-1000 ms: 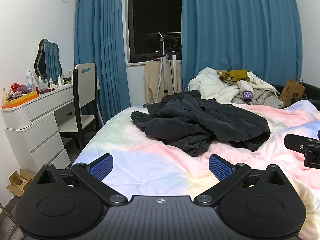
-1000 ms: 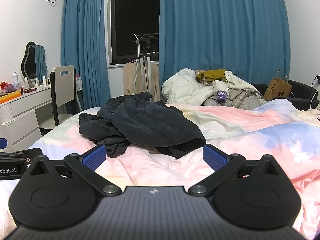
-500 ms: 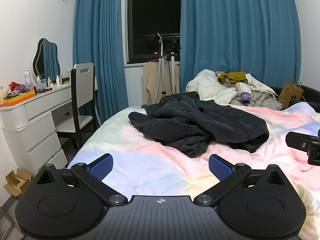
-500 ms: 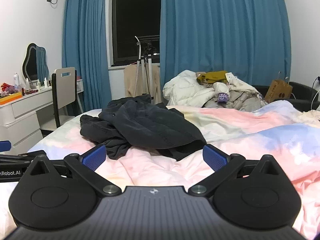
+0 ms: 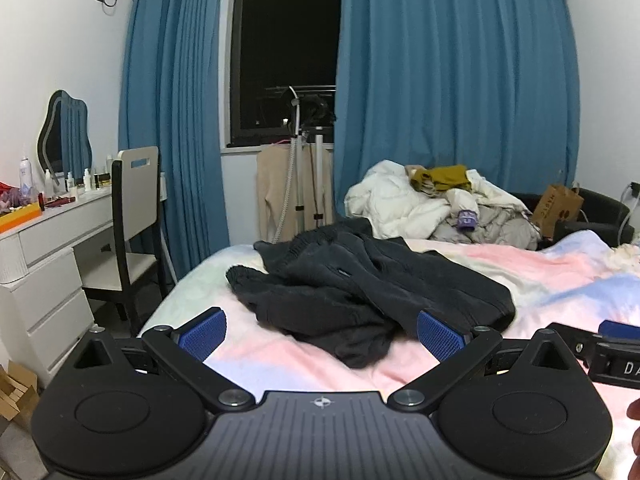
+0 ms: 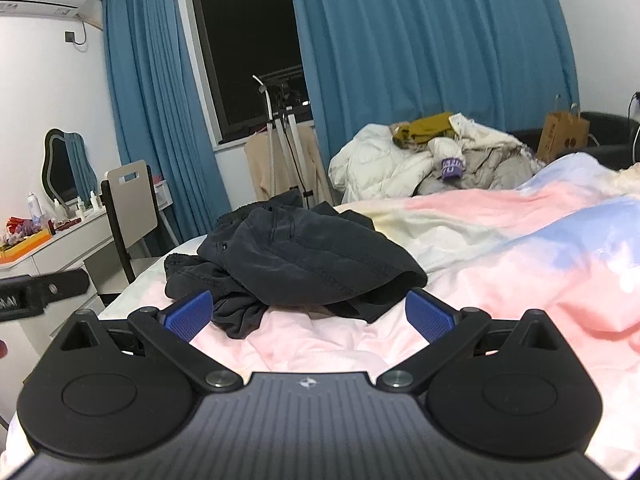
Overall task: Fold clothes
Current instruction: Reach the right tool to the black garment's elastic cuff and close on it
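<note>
**Desk:** What is in front of the two grippers?

**Photographer:** A crumpled black garment (image 5: 360, 296) lies in a heap on a bed covered by a pastel pink, blue and cream duvet (image 6: 520, 264). The left gripper (image 5: 322, 334) hovers just short of the heap, its blue-padded fingers (image 5: 202, 334) spread wide apart with nothing between them. The right gripper (image 6: 308, 317) is held the same way, fingers apart and empty, with the garment's near edge showing in the gap between them but untouched.

**Desk:** And the room behind?

**Photographer:** Past the garment, a pile of white bedding and other clothes (image 5: 436, 204) sits at the far side of the bed, with a mustard-coloured piece (image 6: 424, 124) on top. Teal curtains (image 5: 452, 92) frame a dark window (image 5: 286, 52). To the left stand a white dressing table (image 5: 52, 232) with a wavy-edged mirror (image 5: 64, 136) and a chair (image 6: 128, 204). A brown paper bag (image 6: 562, 136) rests at far right.
</note>
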{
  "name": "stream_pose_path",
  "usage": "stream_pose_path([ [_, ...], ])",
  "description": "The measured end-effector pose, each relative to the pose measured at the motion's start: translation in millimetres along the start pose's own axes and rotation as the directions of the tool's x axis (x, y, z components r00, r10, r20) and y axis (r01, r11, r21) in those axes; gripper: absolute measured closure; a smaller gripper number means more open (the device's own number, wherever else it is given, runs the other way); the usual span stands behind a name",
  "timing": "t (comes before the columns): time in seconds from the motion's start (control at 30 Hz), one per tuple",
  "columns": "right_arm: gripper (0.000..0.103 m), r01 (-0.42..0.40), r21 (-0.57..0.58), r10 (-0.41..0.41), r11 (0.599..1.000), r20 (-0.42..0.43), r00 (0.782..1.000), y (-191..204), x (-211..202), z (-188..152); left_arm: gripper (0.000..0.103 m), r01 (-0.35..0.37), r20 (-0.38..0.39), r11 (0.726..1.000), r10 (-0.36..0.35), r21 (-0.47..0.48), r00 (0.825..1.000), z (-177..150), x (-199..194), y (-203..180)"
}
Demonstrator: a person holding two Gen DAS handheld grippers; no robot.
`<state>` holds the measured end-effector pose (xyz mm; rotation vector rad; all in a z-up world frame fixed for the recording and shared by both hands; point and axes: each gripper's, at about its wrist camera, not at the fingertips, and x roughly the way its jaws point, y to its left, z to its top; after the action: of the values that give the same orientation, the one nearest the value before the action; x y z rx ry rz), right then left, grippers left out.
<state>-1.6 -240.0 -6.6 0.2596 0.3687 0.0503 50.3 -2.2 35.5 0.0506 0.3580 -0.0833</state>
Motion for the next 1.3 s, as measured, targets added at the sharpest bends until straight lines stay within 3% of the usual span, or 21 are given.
stream_pose_path([
  [0.27,0.0,-0.077,-0.099,0.074,0.992,-0.031,0.997,14.9,72.3,20.6,0.001,-0.028,-0.045,0.999,0.026,-0.045,0.999,-14.6,41.0,22.9],
  [0.47,0.001,-0.156,-0.219,0.149,0.963,-0.046,0.988,59.3,150.7,44.0,0.004,-0.052,-0.059,0.996,0.048,-0.079,0.997,-24.6,57.2,48.2],
  [0.67,0.001,-0.205,-0.214,0.192,0.955,-0.081,0.978,108.7,245.0,76.9,0.003,-0.092,-0.031,0.994,0.09,-0.064,0.995,-27.6,65.8,68.9],
  [0.87,0.001,-0.13,-0.193,0.1,0.972,-0.158,0.982,141.7,350.0,97.5,0.003,-0.097,-0.091,0.991,0.088,-0.094,0.992,-45.3,95.2,84.4],
  [1.07,0.001,0.04,-0.135,-0.068,0.99,-0.208,0.976,142.4,427.0,106.3,0.003,-0.095,-0.134,0.987,0.078,-0.128,0.988,-60.4,117.6,94.7],
  [1.3,0.0,0.098,-0.178,-0.15,0.979,-0.31,0.939,135.2,471.1,86.1,0.003,-0.089,-0.165,0.981,0.061,-0.169,0.984,-69.6,133.1,103.5],
])
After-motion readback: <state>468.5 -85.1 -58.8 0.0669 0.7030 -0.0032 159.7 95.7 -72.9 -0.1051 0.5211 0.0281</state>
